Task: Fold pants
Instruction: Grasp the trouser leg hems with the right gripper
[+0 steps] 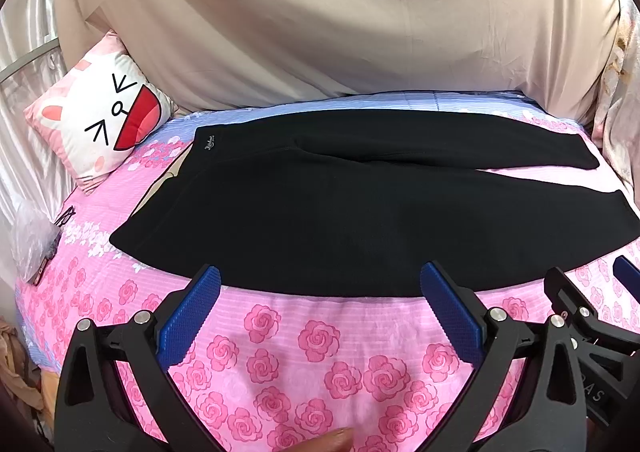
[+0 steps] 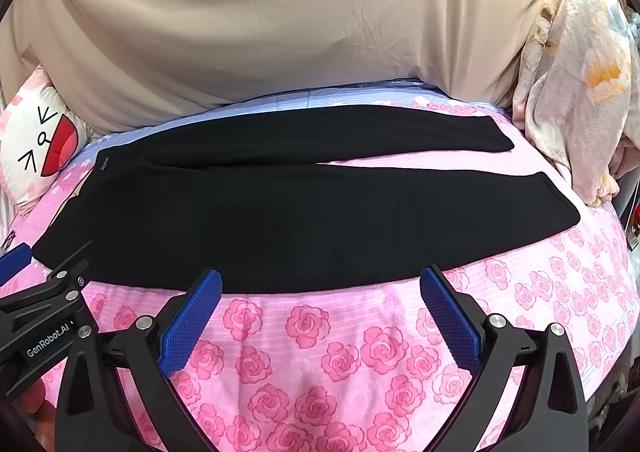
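1. Both claws hover low over the near edge of the bed with jaws spread wide and nothing between them: the left gripper, black-framed with blue ribbed pads, and the matching right gripper sit side by side, each showing at the edge of the other's view.
2. Beneath them, at 6 o'clock, lies the pink rose-printed bedsheet; a fingertip shows at the bottom edge of the left view.
3. Just past the pads, at 12 o'clock, the black knit pants lie flat on the sheet, waistband toward 9 o'clock and both legs running toward 3 o'clock, the far leg slightly split from the near one. The near hem edge almost meets the pad tips; nothing lies on the fabric.
4. At 9 o'clock in the left view a crumpled clear plastic bag sits at the bed's edge.
5. At 10 o'clock a pink-and-white cartoon-face cushion leans behind the waistband, apart from it.
6. At 2 o'clock in the right view a pale floral blanket is heaped beside the leg ends.
7. Farthest, at 12 o'clock, a beige draped cloth fills the background.
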### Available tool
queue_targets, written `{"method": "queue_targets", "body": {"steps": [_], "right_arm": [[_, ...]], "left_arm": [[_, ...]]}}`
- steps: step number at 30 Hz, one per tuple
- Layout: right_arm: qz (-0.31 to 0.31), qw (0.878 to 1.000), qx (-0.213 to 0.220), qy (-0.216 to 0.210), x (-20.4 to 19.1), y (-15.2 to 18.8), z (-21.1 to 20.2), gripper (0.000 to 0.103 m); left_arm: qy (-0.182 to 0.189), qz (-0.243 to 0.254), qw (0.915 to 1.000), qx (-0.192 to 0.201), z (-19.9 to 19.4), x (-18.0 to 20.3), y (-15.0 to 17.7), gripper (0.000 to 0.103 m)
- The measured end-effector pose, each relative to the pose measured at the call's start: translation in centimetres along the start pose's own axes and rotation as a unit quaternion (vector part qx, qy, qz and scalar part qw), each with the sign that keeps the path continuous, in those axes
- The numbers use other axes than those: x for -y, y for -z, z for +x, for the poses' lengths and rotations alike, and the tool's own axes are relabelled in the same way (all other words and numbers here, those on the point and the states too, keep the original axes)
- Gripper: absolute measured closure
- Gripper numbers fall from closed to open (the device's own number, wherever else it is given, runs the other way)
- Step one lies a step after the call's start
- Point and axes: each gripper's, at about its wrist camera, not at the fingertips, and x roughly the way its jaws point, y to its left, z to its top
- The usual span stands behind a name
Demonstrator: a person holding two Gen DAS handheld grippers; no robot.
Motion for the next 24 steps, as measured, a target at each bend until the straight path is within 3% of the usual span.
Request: {"method": "queue_targets", "body": {"steps": [18,24], "right_arm": [[0.003,1.0,-0.012,-0.003,0.7,0.2,1.9,0.005],[0.003,1.0,-0.006,0.003,4.7,-0.9,3.9,0.005]], "left_arm": [[-0.003,0.01,0.9999,-0.012,1.7,0.8,-0.2,0.005],[-0.001,0.026,0.9991,-0.032,3.4,0.9,-0.9,0.005]]}}
